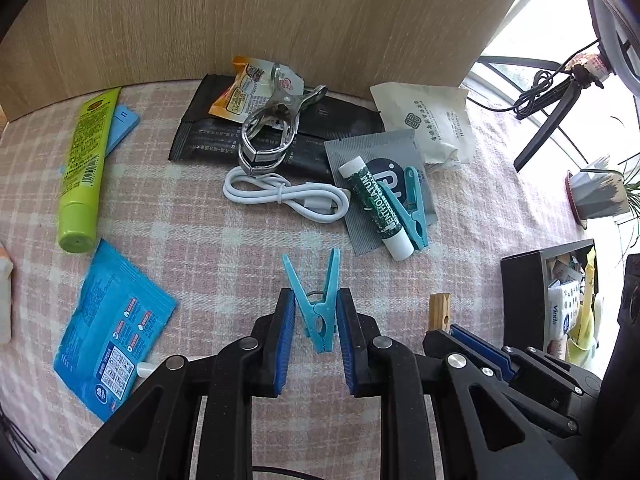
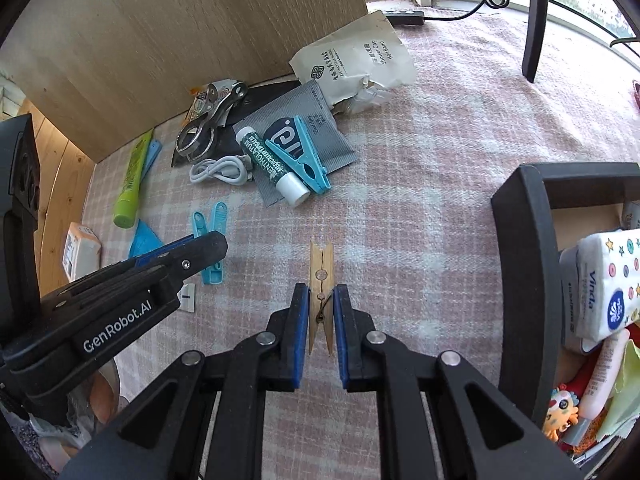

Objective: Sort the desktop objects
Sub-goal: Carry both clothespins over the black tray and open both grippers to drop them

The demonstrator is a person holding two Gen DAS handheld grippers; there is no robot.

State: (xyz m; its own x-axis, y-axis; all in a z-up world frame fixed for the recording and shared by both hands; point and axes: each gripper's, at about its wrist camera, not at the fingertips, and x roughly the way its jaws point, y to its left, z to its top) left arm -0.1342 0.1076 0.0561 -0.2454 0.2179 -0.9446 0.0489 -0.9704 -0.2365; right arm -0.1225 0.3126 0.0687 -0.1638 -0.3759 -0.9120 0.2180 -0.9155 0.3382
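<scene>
My left gripper [image 1: 316,312] is shut on a light blue plastic clothespin [image 1: 318,304], held a little above the pink checked cloth. In the right wrist view that left gripper [image 2: 208,256] shows at the left with the blue clothespin [image 2: 212,216] in it. My right gripper [image 2: 321,304] is shut on a wooden clothespin [image 2: 321,280], which also shows in the left wrist view as a wooden clothespin [image 1: 439,312] at the right gripper's tip. A second, teal clothespin [image 1: 412,208] lies beside a lip balm stick [image 1: 376,208] on a grey sachet.
On the cloth lie a green tube [image 1: 84,168], a blue packet [image 1: 112,336], a white cable [image 1: 288,196], a metal clamp [image 1: 272,128], black packets and a white paper bag [image 1: 432,120]. A black box [image 2: 528,280] of tissue packs and toys stands at the right. A wooden panel rises behind.
</scene>
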